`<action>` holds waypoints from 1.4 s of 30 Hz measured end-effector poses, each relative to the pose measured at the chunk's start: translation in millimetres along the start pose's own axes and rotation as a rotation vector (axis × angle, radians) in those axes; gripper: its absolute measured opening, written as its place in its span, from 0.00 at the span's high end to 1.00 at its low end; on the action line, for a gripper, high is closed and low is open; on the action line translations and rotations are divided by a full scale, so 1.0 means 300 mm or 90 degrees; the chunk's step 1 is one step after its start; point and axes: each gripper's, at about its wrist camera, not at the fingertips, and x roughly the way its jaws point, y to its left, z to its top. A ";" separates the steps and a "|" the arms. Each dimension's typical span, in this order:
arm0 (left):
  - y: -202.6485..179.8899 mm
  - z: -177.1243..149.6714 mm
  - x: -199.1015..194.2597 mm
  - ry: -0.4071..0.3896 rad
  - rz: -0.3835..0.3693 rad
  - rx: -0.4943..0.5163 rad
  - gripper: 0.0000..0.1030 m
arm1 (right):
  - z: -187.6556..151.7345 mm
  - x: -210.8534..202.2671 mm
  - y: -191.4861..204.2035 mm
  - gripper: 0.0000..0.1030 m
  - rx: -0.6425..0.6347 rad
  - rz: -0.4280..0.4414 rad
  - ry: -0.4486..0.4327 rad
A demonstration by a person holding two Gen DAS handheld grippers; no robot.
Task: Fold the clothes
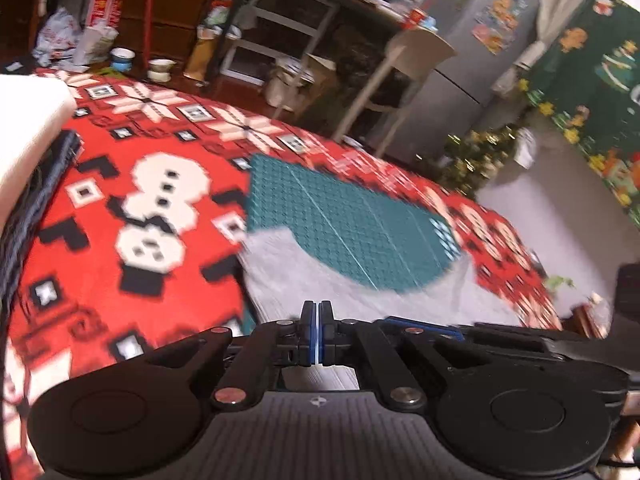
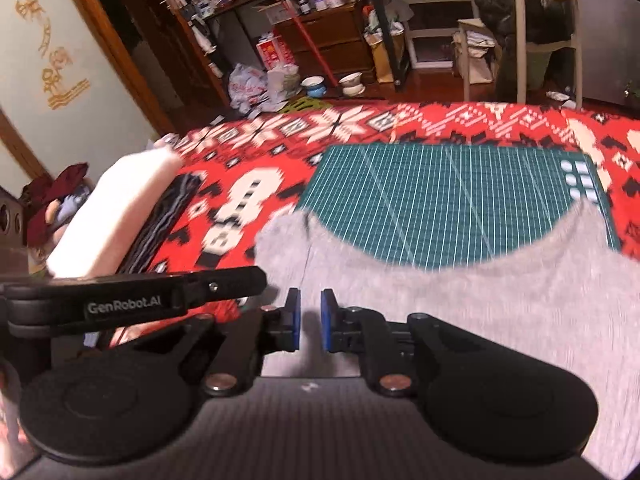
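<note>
Your fingers differ: the right gripper (image 2: 310, 320) has its blue pads a narrow gap apart with nothing pinched between them, hovering over the grey garment (image 2: 460, 312), and the left gripper (image 1: 316, 334) is pressed fully closed, whether on cloth you cannot tell. Beneath everything lies the red patterned blanket (image 2: 248, 152). On it rests the green cutting mat (image 2: 440, 200), its near edge covered by the grey garment. At the left edge sits a folded white piece (image 2: 116, 216) on a dark one (image 2: 168, 220).

The grey garment (image 2: 460, 320) runs off the right wrist frame's edge, smeared by blur; the cutting mat (image 2: 440, 196) lies partly covered beneath it.
</note>
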 end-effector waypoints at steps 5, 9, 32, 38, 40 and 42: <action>-0.034 -0.087 0.021 0.043 0.005 0.019 0.99 | -0.074 0.020 0.014 0.90 -0.016 -0.021 0.027; -0.046 -0.109 0.005 0.042 0.017 0.021 0.99 | -0.090 -0.001 0.032 0.88 -0.025 -0.033 0.028; -0.176 -0.320 -0.088 0.110 0.000 0.144 0.99 | -0.344 -0.212 0.056 0.89 -0.077 -0.040 0.050; -0.222 -0.321 -0.105 0.106 -0.002 0.163 0.99 | -0.366 -0.267 0.047 0.89 -0.072 -0.048 0.039; -0.240 -0.321 -0.101 0.103 -0.006 0.169 0.99 | -0.363 -0.304 0.040 0.89 -0.074 -0.052 0.017; -0.251 -0.322 -0.082 0.107 -0.007 0.169 0.99 | -0.353 -0.325 0.020 0.89 -0.063 -0.059 0.000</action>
